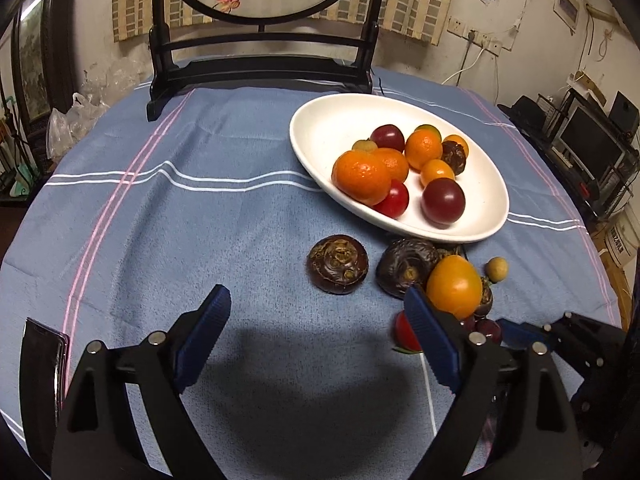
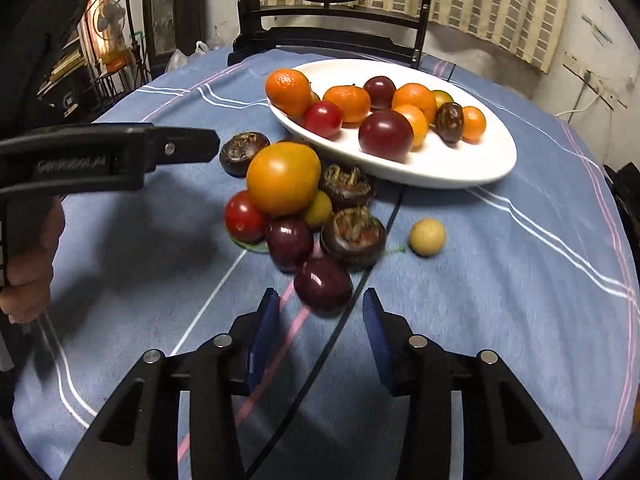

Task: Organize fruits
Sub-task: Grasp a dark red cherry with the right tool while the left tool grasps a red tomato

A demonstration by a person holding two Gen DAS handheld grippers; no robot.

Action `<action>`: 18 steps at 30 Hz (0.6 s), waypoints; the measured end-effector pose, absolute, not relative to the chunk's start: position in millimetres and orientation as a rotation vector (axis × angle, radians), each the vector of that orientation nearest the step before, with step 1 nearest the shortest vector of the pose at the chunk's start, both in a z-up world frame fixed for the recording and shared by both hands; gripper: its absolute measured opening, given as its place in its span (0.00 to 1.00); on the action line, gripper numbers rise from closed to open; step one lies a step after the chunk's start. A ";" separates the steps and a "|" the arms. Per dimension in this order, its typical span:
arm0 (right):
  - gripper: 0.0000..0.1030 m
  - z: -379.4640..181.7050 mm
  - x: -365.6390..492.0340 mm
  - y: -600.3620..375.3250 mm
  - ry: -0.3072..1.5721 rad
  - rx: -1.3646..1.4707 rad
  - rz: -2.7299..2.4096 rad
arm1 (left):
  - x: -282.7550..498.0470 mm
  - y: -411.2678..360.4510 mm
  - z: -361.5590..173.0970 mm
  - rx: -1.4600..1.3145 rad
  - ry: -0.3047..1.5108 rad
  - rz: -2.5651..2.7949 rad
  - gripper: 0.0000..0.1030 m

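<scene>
Fruits fill the white oval plate (image 1: pixel 472 220); near its front rim a brown water chestnut (image 1: pixel 338 264) lies beyond the left gripper (image 1: pixel 316 312), whose fingers stand wide and empty. From the right wrist, the right gripper (image 2: pixel 318 314) stands narrower, holding nothing, just short of a dark purple tomato (image 2: pixel 323 285) lying in front of that plate (image 2: pixel 460 172).

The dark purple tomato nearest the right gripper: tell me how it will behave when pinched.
The dark purple tomato looks round and glossy, so it may slip or roll from the pads. Its skin probably bruises, so pinch gently. The right gripper stands open just short of it.
</scene>
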State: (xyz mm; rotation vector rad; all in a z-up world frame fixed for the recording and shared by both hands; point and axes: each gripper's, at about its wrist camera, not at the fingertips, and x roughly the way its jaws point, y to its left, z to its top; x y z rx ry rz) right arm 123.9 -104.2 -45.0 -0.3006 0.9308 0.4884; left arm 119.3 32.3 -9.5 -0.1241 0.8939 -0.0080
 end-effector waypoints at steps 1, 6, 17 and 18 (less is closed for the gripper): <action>0.43 -45.3 126.2 -103.2 0.931 -0.300 0.485 | 119.4 32.0 -9.5 -0.126 0.897 -0.008 0.84; 0.29 -43.6 123.7 -107.5 0.905 -0.268 0.493 | 119.3 27.4 -12.3 -0.111 0.913 -0.023 0.84; 0.29 -19.6 126.5 -159.2 0.819 -0.032 0.450 | 115.8 3.9 -22.7 -0.015 0.941 -0.079 0.83; 0.29 -19.3 126.2 -159.1 0.813 -0.030 0.452 | 115.4 1.9 -23.6 -0.006 0.940 -0.082 0.83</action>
